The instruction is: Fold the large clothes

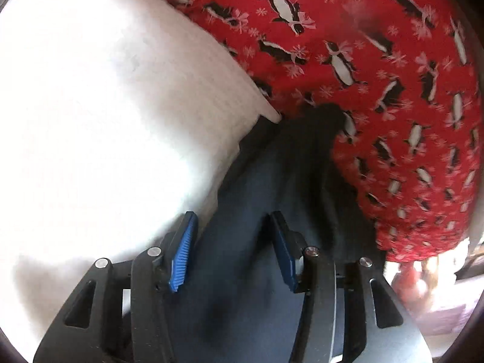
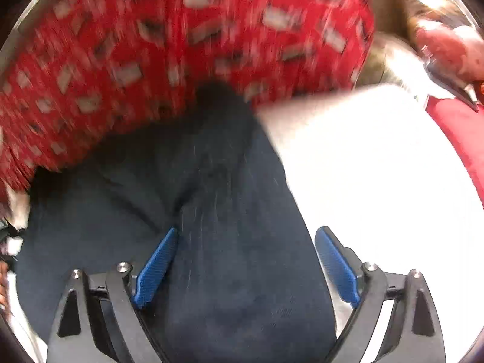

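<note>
Where navy garment (image 1: 257, 272) meets white cloth (image 1: 106, 136), both grippers' fingers (image 2: 155, 267) apart.

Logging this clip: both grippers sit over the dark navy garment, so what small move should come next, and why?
Probably shut both grippers on the dark navy garment. The left gripper and right gripper are open with navy cloth bunched between their fingers, nothing pinched yet. The red penguin-print fabric overlaps its far end, so it likely needs lifting free.

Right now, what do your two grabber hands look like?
They match. The left gripper and the right gripper each have black plastic linkage arms with triangular cut-outs and round silver pins. Their jaws carry flat, ribbed, bright blue pads. No cables, markings or sleeves show.
</note>
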`<control>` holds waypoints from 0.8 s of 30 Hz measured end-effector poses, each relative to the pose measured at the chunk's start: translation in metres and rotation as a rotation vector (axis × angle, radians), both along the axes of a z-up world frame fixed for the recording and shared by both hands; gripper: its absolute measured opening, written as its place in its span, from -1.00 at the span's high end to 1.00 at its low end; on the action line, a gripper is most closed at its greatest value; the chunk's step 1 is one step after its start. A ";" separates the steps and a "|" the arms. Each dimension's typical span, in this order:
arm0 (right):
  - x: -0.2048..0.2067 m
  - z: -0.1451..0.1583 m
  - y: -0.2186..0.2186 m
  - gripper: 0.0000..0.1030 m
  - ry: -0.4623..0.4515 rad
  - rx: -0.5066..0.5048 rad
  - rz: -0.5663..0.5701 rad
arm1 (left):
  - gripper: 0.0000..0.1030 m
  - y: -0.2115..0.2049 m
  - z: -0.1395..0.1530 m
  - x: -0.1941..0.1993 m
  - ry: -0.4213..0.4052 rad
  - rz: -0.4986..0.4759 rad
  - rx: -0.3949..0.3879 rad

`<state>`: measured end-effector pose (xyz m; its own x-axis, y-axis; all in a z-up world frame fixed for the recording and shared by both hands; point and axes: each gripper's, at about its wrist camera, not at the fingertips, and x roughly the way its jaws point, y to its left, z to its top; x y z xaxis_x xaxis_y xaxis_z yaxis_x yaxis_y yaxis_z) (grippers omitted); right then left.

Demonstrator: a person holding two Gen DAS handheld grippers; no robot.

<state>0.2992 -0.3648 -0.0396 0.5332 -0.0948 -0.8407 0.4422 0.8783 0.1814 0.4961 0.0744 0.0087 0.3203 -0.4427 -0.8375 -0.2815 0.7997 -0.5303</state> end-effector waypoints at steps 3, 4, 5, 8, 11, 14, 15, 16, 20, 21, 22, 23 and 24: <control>-0.027 0.035 0.002 -0.72 -0.078 -0.026 -0.005 | 0.09 0.007 0.026 -0.026 -0.052 -0.028 -0.035; -0.039 0.044 0.003 -0.72 -0.111 -0.032 0.004 | 0.09 0.007 0.034 -0.041 -0.075 -0.039 -0.032; -0.045 0.046 0.004 -0.72 -0.120 -0.032 0.009 | 0.08 0.006 0.040 -0.056 -0.102 -0.049 -0.037; -0.059 0.022 0.007 -0.74 -0.029 0.013 0.036 | 0.08 0.005 0.041 -0.095 -0.115 -0.051 -0.092; -0.068 -0.001 0.021 -0.93 -0.010 -0.074 0.085 | 0.08 0.007 0.028 -0.107 -0.089 -0.043 -0.146; -0.071 -0.002 0.025 -0.98 -0.010 -0.103 0.095 | 0.08 0.001 0.028 -0.106 -0.096 -0.039 -0.093; -0.072 -0.002 0.023 -0.99 -0.012 -0.084 0.093 | 0.08 0.004 0.029 -0.103 -0.093 -0.030 -0.086; -0.072 -0.002 0.022 -0.99 -0.019 -0.077 0.094 | 0.08 0.007 0.029 -0.098 -0.099 -0.019 -0.091; -0.074 0.000 0.026 -0.99 -0.036 -0.092 0.096 | 0.08 0.031 0.032 -0.086 -0.154 0.057 -0.090; -0.077 0.000 0.031 -0.99 -0.042 -0.090 0.095 | 0.07 0.036 0.032 -0.077 -0.169 0.065 -0.082; -0.078 0.000 0.031 -0.99 -0.045 -0.088 0.095 | 0.00 0.039 0.030 -0.068 -0.176 0.068 -0.071; -0.077 -0.002 0.034 -0.99 -0.046 -0.087 0.096 | -0.05 0.043 0.024 -0.061 -0.168 0.065 -0.068; -0.076 -0.002 0.035 -0.99 -0.048 -0.085 0.097 | -0.07 0.046 0.018 -0.053 -0.152 0.059 -0.073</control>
<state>0.2232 -0.3294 -0.0420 0.5825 -0.1111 -0.8052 0.3473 0.9297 0.1230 0.4427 0.1204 0.0263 0.4675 -0.4774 -0.7440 -0.2388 0.7421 -0.6263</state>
